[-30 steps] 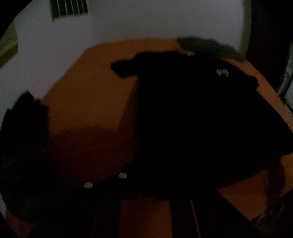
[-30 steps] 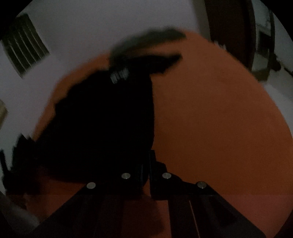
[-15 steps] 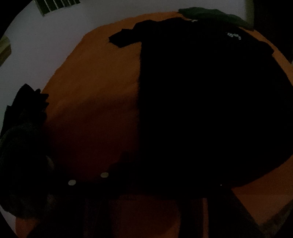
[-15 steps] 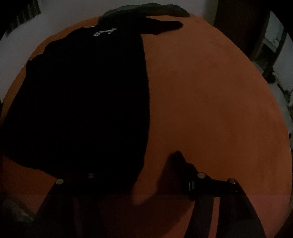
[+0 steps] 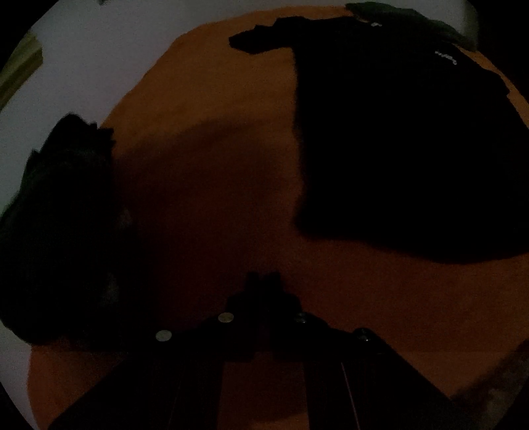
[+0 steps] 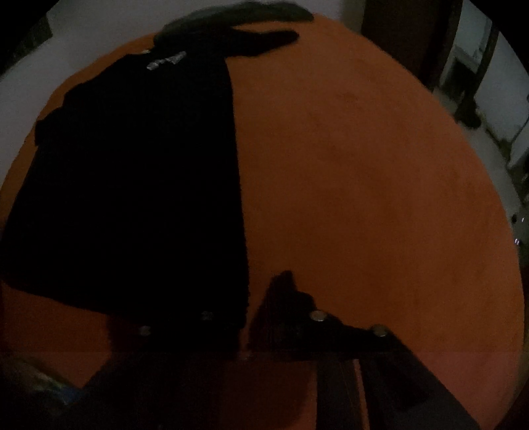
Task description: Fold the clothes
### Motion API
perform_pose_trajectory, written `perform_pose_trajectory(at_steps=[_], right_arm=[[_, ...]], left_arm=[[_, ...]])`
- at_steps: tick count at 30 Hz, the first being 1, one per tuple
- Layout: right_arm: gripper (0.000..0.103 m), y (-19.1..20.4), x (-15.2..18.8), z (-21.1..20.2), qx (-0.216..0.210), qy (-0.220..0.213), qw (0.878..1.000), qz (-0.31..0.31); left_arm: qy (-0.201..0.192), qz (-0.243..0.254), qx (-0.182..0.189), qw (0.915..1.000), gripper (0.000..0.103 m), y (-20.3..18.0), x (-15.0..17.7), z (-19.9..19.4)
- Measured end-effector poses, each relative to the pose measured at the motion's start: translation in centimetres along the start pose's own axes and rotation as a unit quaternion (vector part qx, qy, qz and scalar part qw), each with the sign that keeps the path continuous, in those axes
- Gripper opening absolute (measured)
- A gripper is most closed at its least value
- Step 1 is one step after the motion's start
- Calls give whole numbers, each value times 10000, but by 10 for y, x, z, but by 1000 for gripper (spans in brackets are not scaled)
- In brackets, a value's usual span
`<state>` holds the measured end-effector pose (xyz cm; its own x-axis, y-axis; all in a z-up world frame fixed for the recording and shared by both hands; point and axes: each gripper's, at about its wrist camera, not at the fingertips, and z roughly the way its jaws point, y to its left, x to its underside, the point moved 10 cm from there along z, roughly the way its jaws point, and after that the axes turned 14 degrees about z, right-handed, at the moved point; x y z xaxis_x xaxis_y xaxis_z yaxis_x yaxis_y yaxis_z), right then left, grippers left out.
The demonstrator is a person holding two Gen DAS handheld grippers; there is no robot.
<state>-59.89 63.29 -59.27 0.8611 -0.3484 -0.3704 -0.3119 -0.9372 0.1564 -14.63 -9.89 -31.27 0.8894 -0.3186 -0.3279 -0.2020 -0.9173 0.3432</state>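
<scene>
A black T-shirt (image 5: 396, 139) with a small white logo lies spread flat on the round orange table (image 5: 215, 99). My left gripper (image 5: 263, 279) is shut on nothing and hovers over bare table, below and left of the shirt's hem. In the right wrist view the same T-shirt (image 6: 139, 182) fills the left half. My right gripper (image 6: 261, 284) is open at the shirt's near right corner. Its right finger (image 6: 286, 287) stands over the orange table (image 6: 363, 182). Its left finger is lost against the black cloth.
A dark heap of clothes (image 5: 66, 215) sits at the table's left edge. A dark green garment (image 6: 238, 13) lies at the far rim, just beyond the shirt's collar. The room is dim. A doorway and furniture (image 6: 469, 66) lie off to the right.
My left gripper let go of the shirt's hem, shut, and drew back to the left. The shirt settled flat. My right gripper opened wide, then narrowed, staying at the near right corner.
</scene>
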Motion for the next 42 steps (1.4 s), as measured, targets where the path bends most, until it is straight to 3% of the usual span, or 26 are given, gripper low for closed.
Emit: perform_pose_trajectory(at_steps=[1, 3, 5, 7, 9, 10, 12, 13, 15, 16, 18, 20, 21, 27, 29, 31, 34, 38, 40, 42], right_arm=[[34, -2, -3, -1, -106, 59, 9999, 58], [43, -5, -4, -6, -479, 211, 9984, 209], [46, -6, -2, -16, -1096, 489, 9924, 287], [50, -14, -8, -24, -1337, 551, 9884, 454], [53, -20, -6, -34, -1379, 531, 9878, 487], [53, -20, -5, -38, -1361, 523, 9882, 473], [53, -14, -2, -40, -1282, 500, 9899, 356], [53, -10, -1, -42, -1281, 475, 9902, 276], [53, -15, 13, -50, -1191, 415, 9920, 117], [53, -19, 21, -58, -1163, 373, 9925, 46], [53, -31, 34, -75, -1138, 330, 9930, -33], [53, -41, 44, -88, -1089, 301, 9935, -100], [53, -39, 41, -85, -1063, 304, 9938, -99], [53, -17, 2, -52, -1017, 255, 9944, 136], [53, -12, -7, -43, -1028, 246, 9942, 212], [53, -9, -10, -37, -1060, 281, 9936, 256], [53, -3, -13, -35, -1152, 308, 9926, 229], [53, 33, -17, -39, -1483, 374, 9877, -327], [53, 55, -18, -43, -1678, 416, 9825, -687], [53, 85, -19, -45, -1885, 470, 9741, -1159]], left_arm=[[-74, 125, 79, 9999, 10, 0, -5, -2], [-260, 352, 292, 9986, 29, 2, -18, -9], [-529, 478, 549, 9959, 43, 10, -34, -17], [-746, 415, 1051, 9908, 53, 20, -55, -25], [-532, 284, 1628, 9848, 58, 24, -72, -19], [-27, 150, 1894, 9818, 58, 22, -74, -5], [983, -184, 2341, 9671, 58, 16, -71, 20], [1480, -383, 2521, 9556, 58, 12, -67, 31], [1872, -881, 2972, 9321, 53, 5, -63, 39], [1874, -1066, 3017, 9287, 48, 5, -64, 41], [1876, -1433, 3103, 9209, 15, 6, -64, 46], [1875, -1800, 3186, 9116, 10, 6, -64, 51], [1803, -2135, 3284, 9022, 8, 8, -62, 48], [1132, -3878, 3834, 8305, 7, 38, -47, 9], [1203, -3653, 3557, 8518, 7, 37, -29, 7], [1409, -3711, 3714, 8393, 7, 27, -9, 13], [1400, -3506, 3604, 8530, 7, 24, 3, 9], [1102, -2623, 3188, 9041, 8, 30, -7, -8], [738, -2189, 3086, 9227, 20, 38, -29, -15], [414, -1659, 3131, 9342, 44, 37, -52, -16]])
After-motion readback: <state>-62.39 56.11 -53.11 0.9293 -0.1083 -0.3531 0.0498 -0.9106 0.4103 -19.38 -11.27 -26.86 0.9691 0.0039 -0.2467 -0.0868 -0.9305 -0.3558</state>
